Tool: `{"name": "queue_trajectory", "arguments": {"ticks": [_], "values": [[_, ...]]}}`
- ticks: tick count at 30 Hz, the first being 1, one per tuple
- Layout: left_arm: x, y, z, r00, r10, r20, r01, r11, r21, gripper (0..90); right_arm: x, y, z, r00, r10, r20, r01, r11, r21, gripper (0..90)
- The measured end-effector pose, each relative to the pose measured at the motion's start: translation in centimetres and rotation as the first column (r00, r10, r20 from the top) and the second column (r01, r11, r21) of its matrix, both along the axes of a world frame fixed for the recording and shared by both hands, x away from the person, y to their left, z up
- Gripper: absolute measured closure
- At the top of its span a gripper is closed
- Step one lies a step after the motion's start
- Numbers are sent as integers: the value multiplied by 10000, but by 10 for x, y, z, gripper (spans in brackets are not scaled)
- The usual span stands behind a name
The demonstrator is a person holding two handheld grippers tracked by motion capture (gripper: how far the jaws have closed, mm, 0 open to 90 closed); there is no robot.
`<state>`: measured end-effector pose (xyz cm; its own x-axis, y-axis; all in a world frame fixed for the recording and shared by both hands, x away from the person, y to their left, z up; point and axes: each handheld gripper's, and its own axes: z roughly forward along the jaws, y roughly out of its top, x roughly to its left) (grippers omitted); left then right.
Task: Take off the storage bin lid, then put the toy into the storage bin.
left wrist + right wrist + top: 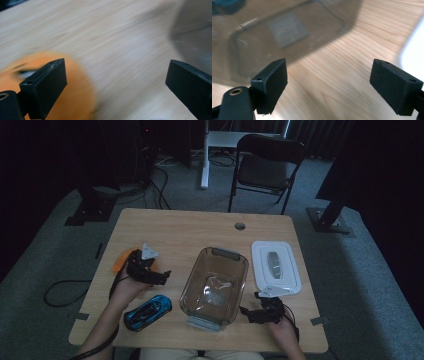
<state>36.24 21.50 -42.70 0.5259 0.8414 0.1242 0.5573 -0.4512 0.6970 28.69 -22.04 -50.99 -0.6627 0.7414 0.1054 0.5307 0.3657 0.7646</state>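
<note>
A clear plastic container (215, 285) stands open in the middle of the wooden table (200, 227), and its white lid (275, 266) lies flat to its right. A blue toy car (148, 312) rests near the front left. An orange round object (121, 259) lies at the left, under my left gripper (161, 276). That gripper is open, with the orange object (50, 100) beside its left jaw and nothing between the jaws. My right gripper (248, 313) is open by the container's near right corner, with the container (287, 32) just ahead of its jaws.
A folding chair (267, 167) and a white desk leg (205, 155) stand on the carpet beyond the table. Black stands and cables lie at the far left and far right. The table has a cable hole (240, 226) near its back edge.
</note>
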Motion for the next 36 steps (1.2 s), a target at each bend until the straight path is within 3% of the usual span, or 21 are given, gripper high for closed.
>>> {"name": "queue_trajectory", "arguments": {"ticks": [4,7,10,12,15,18,21,22,23,25,26,29,35,36], "values": [[-2,27,0,9988,487,-60,-487,9988,-69,42,-3,-15,-2,9998,-176,82,179,9992,-358,143],[-1,42,-5,9970,764,-160,-765,9971,-57,42,-6,-24,-2,9995,-307,124,310,9992,-239,143],[4,51,-12,9942,1013,-364,-1014,9949,2,42,-9,-28,-4,10000,-53,19,54,9988,-483,141],[9,54,-19,9886,1410,-536,-1397,9898,266,42,-11,-29,-7,10000,-44,2,44,9976,-697,141],[16,61,-28,9753,2076,-752,-2030,9770,653,23,-12,-32,-11,9999,-92,-134,84,9983,-570,141],[21,69,-34,9712,2133,-1066,-2132,9769,123,23,-12,-32,-13,9997,-215,-70,210,9975,-678,141],[23,68,-43,9714,2052,-1200,-2043,9787,191,37,-11,-32,-16,9995,-303,-49,298,9968,-738,141],[22,67,-44,9738,1997,-1089,-1992,9798,154,74,-12,-32,-17,9995,-304,-28,301,9966,-765,139],[20,68,-44,9757,1968,-964,-1978,9802,-5,173,-12,-32,-17,9995,-330,21,331,9958,-852,139],[16,70,-43,9740,2102,-844,-2145,9756,-460,350,-12,-32,-17,9993,-357,68,361,9951,-916,139],[14,72,-43,9746,2091,-806,-2137,9755,-525,390,-12,-32,-17,9993,-381,62,385,9951,-914,139],[10,76,-44,9753,2086,-731,-2142,9734,-813,440,-13,-31,-17,9992,-398,98,406,9945,-967,139],[1,72,-34,9758,2157,-360,-2177,9738,-659,508,-13,-31,-17,9991,-396,120,406,9939,-1021,139],[0,72,-32,9773,2095,-313,-2111,9756,-609,556,-13,-31,-17,9990,-420,130,432,9935,-1054,139]]}}
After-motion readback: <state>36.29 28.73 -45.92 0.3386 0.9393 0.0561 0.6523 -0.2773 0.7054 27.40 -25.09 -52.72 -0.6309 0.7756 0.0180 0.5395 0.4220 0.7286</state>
